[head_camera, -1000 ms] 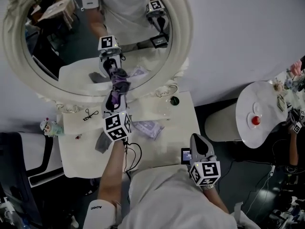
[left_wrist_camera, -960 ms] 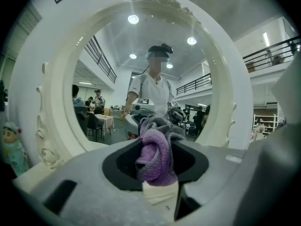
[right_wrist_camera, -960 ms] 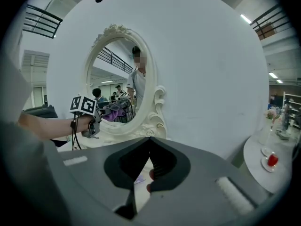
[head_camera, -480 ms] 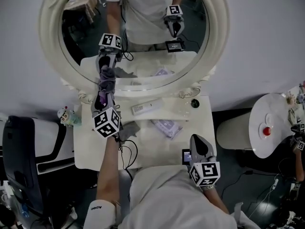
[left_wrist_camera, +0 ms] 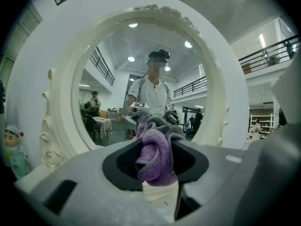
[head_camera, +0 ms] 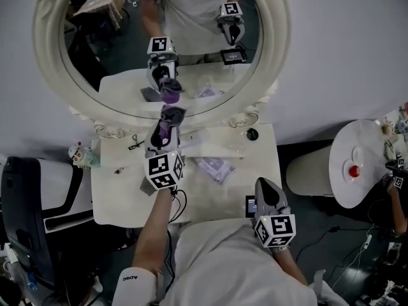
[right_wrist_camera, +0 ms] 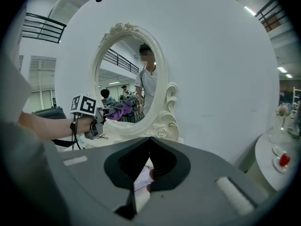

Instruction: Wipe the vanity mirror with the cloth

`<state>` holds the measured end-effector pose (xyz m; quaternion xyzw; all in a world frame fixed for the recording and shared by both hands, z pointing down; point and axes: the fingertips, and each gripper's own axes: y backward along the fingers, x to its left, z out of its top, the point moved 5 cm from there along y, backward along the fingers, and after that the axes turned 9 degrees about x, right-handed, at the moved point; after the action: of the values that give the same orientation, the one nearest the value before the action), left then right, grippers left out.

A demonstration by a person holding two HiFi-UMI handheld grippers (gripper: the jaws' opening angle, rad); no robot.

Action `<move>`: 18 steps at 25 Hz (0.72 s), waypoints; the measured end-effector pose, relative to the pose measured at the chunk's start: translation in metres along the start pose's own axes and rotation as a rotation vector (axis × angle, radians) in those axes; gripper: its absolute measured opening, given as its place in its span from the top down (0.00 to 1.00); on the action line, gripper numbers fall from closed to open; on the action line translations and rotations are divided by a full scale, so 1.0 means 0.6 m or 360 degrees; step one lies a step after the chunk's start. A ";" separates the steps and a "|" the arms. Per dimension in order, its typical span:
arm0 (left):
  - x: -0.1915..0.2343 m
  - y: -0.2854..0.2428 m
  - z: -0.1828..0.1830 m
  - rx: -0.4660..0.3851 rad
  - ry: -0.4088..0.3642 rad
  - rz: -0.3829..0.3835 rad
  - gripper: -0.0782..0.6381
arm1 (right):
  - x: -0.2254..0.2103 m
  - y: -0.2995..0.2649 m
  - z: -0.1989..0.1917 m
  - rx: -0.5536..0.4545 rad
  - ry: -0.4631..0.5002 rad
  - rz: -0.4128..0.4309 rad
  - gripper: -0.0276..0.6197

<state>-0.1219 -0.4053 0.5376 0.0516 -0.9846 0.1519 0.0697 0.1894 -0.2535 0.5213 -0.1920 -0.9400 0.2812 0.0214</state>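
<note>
Left gripper [left_wrist_camera: 157,147] has its jaws clamped tight on the purple-grey cloth [left_wrist_camera: 153,163]. The wad sticks out the far end, right at the bottom edge of the mirror [head_camera: 121,43]. It's either touching the glass or just off it, can't tell. The rest of the glass lies farther and higher, so I'd guess the wipe heads that way. Right gripper [right_wrist_camera: 150,142] has its jaws shut on nothing and hangs back by the near edge of the tabletop [head_camera: 261,171], well apart from the mirror.

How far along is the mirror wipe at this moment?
Done: the cloth is clamped in the left tool. In hand: cloth meets its reflection low on the mirror, so wiping looks under way. Left: wiped area cannot be told; right tool sits shut, aside.
</note>
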 end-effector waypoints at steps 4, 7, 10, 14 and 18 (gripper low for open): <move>-0.100 -0.043 -0.021 0.0021 0.0016 -0.0114 0.68 | -0.050 0.021 0.002 -0.0003 0.0047 -0.0049 0.95; -0.140 -0.070 -0.039 0.0037 0.0016 -0.0157 0.68 | -0.089 0.040 -0.008 0.0022 0.0053 -0.0128 0.95; -0.147 -0.089 -0.054 0.0039 0.0020 -0.0162 0.68 | -0.114 0.052 -0.020 0.0042 0.0025 -0.0211 0.95; -0.124 -0.097 -0.065 0.0073 0.0025 -0.0127 0.68 | -0.117 0.053 -0.023 0.0079 0.0023 -0.0235 0.95; -0.050 -0.084 -0.077 0.0176 0.0008 -0.0036 0.68 | -0.067 0.035 -0.013 0.0084 0.0034 -0.0171 0.95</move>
<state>-0.0807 -0.4365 0.5916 0.0662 -0.9739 0.2054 0.0708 0.2351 -0.2480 0.5194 -0.1436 -0.9409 0.3024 0.0514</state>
